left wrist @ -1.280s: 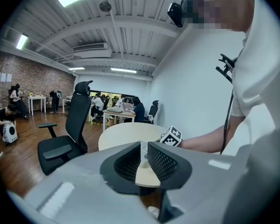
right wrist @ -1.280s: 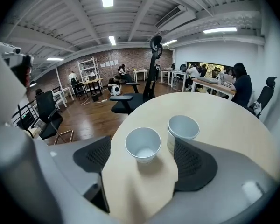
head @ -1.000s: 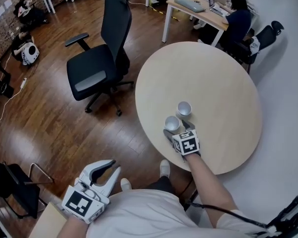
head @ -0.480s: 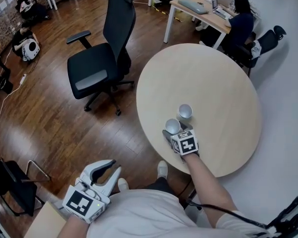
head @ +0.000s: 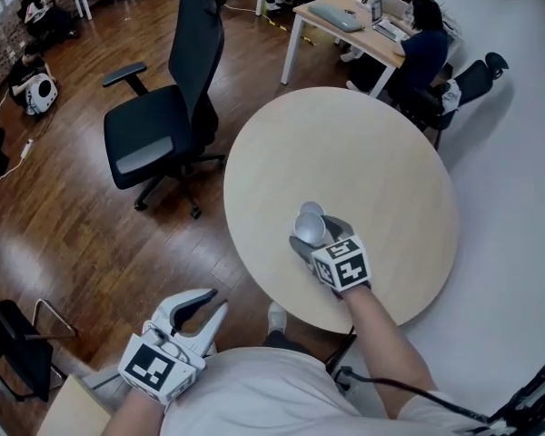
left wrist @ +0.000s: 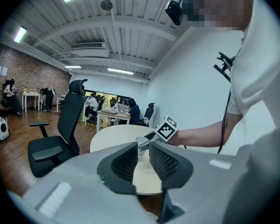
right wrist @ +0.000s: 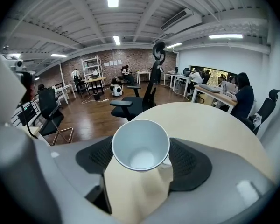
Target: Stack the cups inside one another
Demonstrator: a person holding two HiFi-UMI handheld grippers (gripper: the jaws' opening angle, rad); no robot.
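Closer than a second ago: white cup (head: 309,231), clamped in right hand-held gripper (head: 315,236), and second cup (head: 310,210) just beside at its 12 o'clock. Left hand-held gripper (head: 198,310) parted, empty, past the table edge at 7 o'clock. Round table (head: 381,162) on wooden floor (head: 64,207), office chair (head: 154,125) at 10 o'clock. Open table surface toward 1 o'clock.

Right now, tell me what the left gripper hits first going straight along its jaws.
Probably the near edge of the round table: the open, empty left gripper points at it. The cup held by the right gripper lies just beyond; depth is unclear.
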